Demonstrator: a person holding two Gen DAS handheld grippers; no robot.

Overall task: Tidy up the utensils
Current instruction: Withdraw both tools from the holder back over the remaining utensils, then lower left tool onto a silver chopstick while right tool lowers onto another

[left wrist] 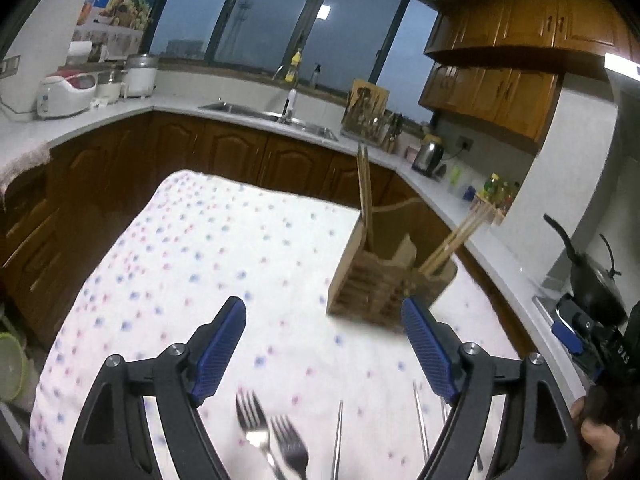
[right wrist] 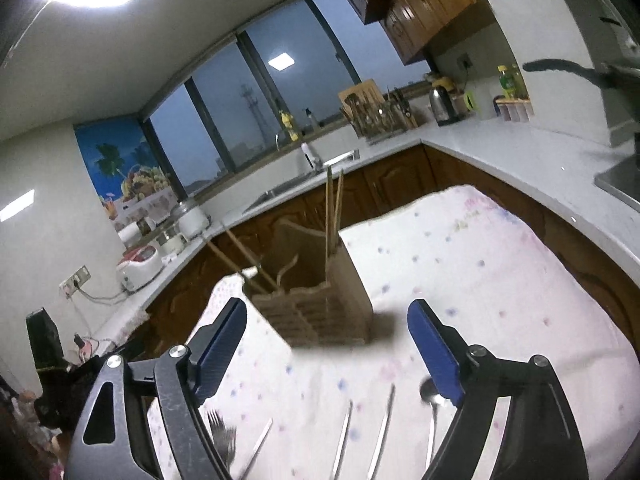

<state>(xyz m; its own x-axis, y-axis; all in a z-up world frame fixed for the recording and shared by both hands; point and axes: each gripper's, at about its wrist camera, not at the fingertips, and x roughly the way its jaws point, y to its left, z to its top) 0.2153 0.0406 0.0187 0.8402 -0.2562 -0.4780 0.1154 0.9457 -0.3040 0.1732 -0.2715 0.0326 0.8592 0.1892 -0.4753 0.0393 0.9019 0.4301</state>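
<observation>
A wooden utensil holder (left wrist: 372, 284) stands on the dotted tablecloth (left wrist: 208, 248), with wooden chopsticks (left wrist: 365, 196) upright in one slot and another pair (left wrist: 456, 240) leaning right. Two forks (left wrist: 272, 440) and thin metal chopsticks (left wrist: 338, 440) lie near the front edge. My left gripper (left wrist: 324, 344) is open and empty above them. In the right wrist view the holder (right wrist: 320, 304) is ahead. My right gripper (right wrist: 328, 348) is open and empty, above metal chopsticks (right wrist: 382, 432), a spoon (right wrist: 431, 404) and a fork (right wrist: 220, 436).
Behind the table runs an L-shaped white counter (left wrist: 440, 188) over brown cabinets, with a sink (left wrist: 272, 118), a kettle (left wrist: 428, 156), rice cookers (left wrist: 66, 94) and a dish rack (left wrist: 372, 120). A black pan (left wrist: 592, 280) sits on the stove at the right.
</observation>
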